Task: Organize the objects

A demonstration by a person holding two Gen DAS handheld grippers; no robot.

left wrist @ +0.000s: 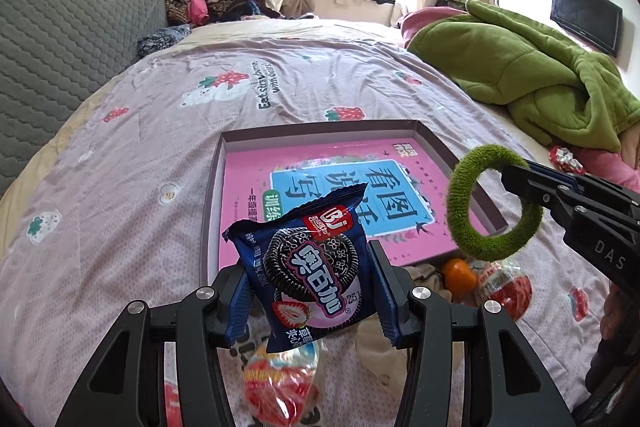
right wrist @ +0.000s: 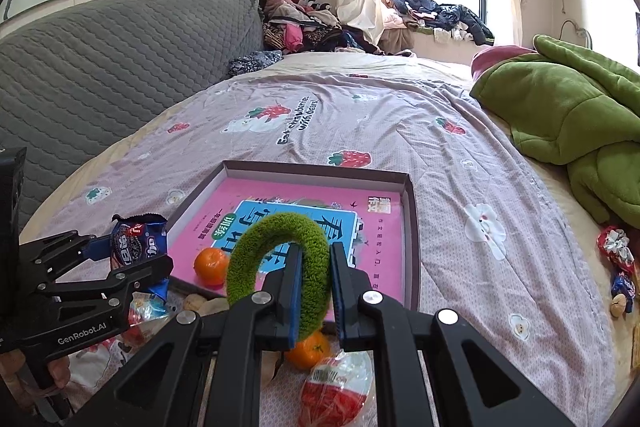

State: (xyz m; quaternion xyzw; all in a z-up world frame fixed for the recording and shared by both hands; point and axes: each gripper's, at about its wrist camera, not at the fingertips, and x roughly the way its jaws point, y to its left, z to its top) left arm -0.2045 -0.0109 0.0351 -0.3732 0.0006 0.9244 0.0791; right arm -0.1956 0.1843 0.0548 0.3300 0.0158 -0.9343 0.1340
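Observation:
My left gripper is shut on a blue cookie packet and holds it above the bed, just short of the near edge of a shallow box with a pink book inside. My right gripper is shut on a fuzzy green ring, held upright over the box's near edge. The ring and right gripper also show at the right of the left wrist view. The packet and left gripper show at the left of the right wrist view.
Two oranges, red-and-white wrapped snacks and nuts lie on the sheet before the box. More wrapped sweets lie at the right. A green quilt is heaped at the right, a grey headboard at the left.

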